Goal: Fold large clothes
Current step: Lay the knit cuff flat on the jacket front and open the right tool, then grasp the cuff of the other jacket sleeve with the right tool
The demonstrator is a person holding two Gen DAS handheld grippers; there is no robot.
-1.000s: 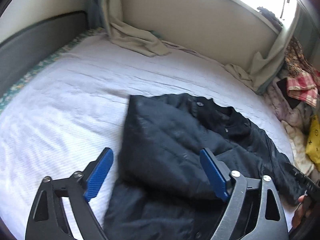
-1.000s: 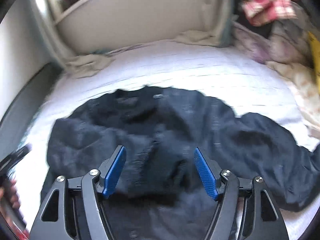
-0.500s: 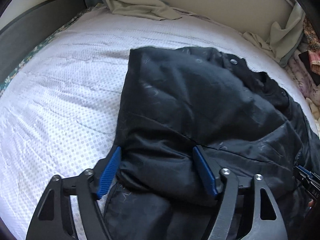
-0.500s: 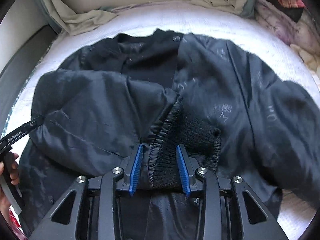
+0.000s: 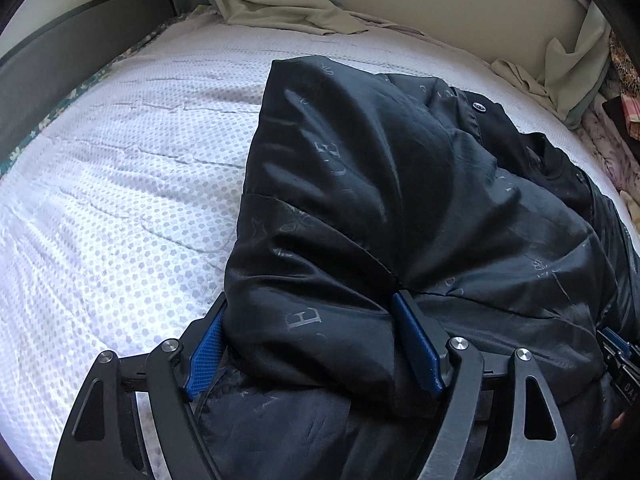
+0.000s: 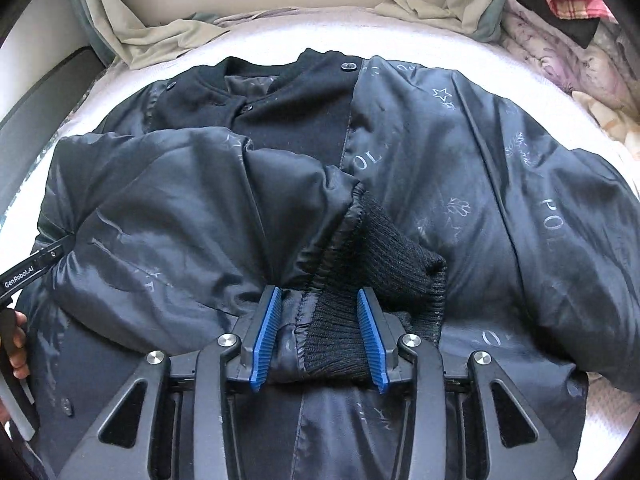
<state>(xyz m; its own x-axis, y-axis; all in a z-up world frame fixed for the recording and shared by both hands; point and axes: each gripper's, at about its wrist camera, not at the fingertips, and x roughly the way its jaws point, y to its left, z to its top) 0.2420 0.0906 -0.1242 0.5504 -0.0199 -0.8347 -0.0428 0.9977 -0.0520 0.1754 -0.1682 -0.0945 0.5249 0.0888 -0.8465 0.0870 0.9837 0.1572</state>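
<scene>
The right tool (image 6: 318, 336), black-framed with ribbed blue pads, is seen pointing steeply down with its jaws closed in on the black knitted cuff (image 6: 384, 256) of the folded-over sleeve; the jaws have just been closing and then easing slightly, and both pads are pressed against the cuff and the gathered satin beside it. The left tool (image 5: 316, 344), of the same build, is set with jaws wide apart around a thick bunched fold of the same garment; the fabric fills the gap and bulges against both blue pads, so a grip on the fold is read. The garment is a large black satin bomber jacket (image 6: 460, 168) with a faint grey print of letters, stars and leaves, a dark knit collar and round dark buttons (image 6: 349, 66). It is spread front-up on the bed (image 5: 120, 184), collar towards the far wall, with one sleeve laid across the chest. The bed is covered by a white quilted sheet with a small grey dot pattern. In the right wrist view the other tool's black finger and part of a hand (image 6: 16, 344) are seen at the left edge, against the jacket's side. Crumpled beige cloth (image 5: 280, 8) lies along the far edge of the bed, and a pile of mixed clothes (image 6: 560, 40) sits at the right.
</scene>
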